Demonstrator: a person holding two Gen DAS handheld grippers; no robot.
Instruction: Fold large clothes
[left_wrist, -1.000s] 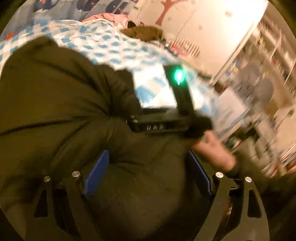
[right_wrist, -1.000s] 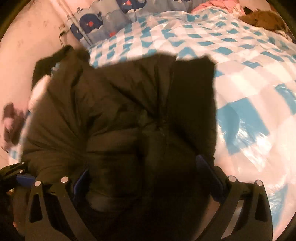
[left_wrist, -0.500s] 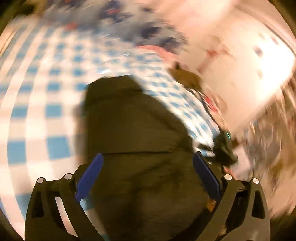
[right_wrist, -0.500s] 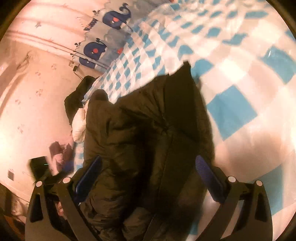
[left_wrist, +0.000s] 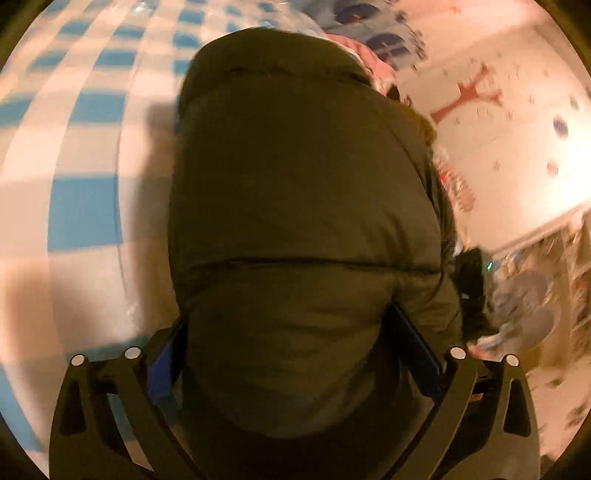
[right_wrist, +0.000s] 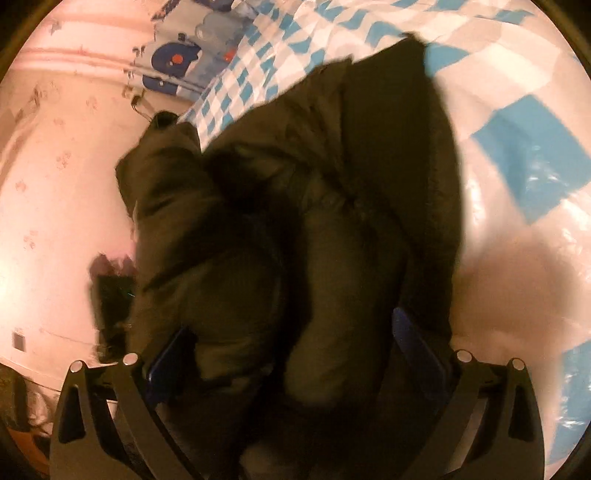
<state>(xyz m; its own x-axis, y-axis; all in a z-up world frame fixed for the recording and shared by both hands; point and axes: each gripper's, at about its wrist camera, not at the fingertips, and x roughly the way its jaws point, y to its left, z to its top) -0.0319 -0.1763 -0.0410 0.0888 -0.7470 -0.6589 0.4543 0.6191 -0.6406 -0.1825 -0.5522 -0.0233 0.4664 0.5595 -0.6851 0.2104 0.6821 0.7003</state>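
Jacket (left_wrist: 303, 206) of dark olive padding lies bunched on a bed under a blue-and-white checked cover (left_wrist: 85, 206), filling both wrist views.
One jacket only, and no label or writing can be read on it. The left gripper (left_wrist: 295, 350) has its blue-padded fingers (left_wrist: 164, 363) spread wide and closing, jacket bulk between them. The right gripper (right_wrist: 295, 354) also straddles the padding, fingers (right_wrist: 419, 349) wide apart; whether they press it cannot be told. Whale-print bedding (right_wrist: 173, 59) sits at the far end, and a pink wall (right_wrist: 55, 177) stands beside the bed.
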